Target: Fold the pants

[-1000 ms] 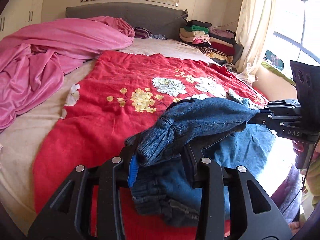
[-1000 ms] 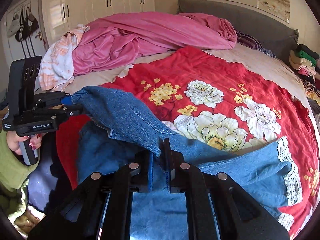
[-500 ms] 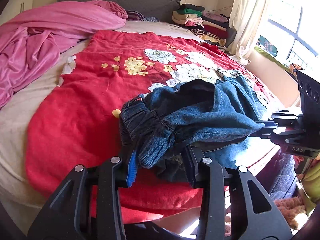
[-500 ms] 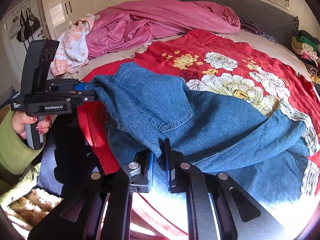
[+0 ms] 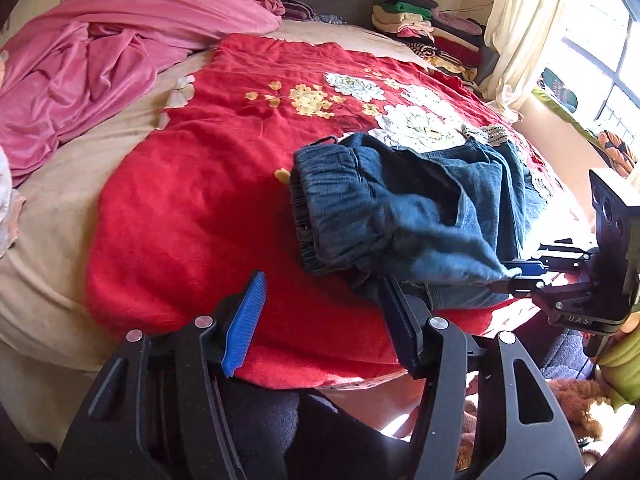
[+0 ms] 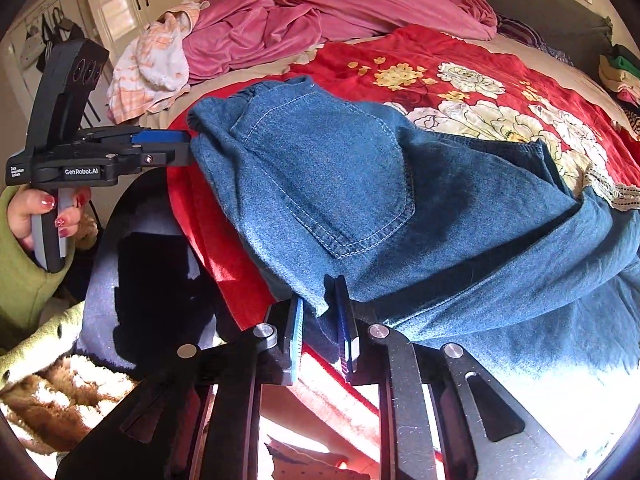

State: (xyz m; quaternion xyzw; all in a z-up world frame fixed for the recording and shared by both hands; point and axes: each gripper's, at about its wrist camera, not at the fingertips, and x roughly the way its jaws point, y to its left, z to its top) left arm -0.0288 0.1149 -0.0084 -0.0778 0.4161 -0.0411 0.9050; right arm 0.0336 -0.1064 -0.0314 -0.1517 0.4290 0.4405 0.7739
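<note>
Blue denim pants (image 5: 404, 204) with lace hems lie bunched on the red floral blanket (image 5: 208, 184) near the bed's front edge; they also fill the right wrist view (image 6: 340, 184). My left gripper (image 5: 320, 300) is open, its jaws wide apart, with the waistband just ahead of it. It also shows in the right wrist view (image 6: 184, 146) touching the waistband edge. My right gripper (image 6: 320, 320) has its jaws slightly parted with a denim edge hanging between them. In the left wrist view it (image 5: 516, 276) sits at the pants' right corner.
A pink duvet (image 5: 100, 52) is heaped at the bed's left. Folded clothes (image 5: 432, 36) are stacked by the headboard, next to a curtain (image 5: 520, 24). A patterned cloth (image 6: 152, 68) lies at the bed's left edge. A person's green sleeve (image 6: 24, 280) is below.
My left gripper has opened and let go of the waistband, which dropped onto the blanket. The right gripper's jaws have parted a little. Both grippers pulled back toward the bed's edge.
</note>
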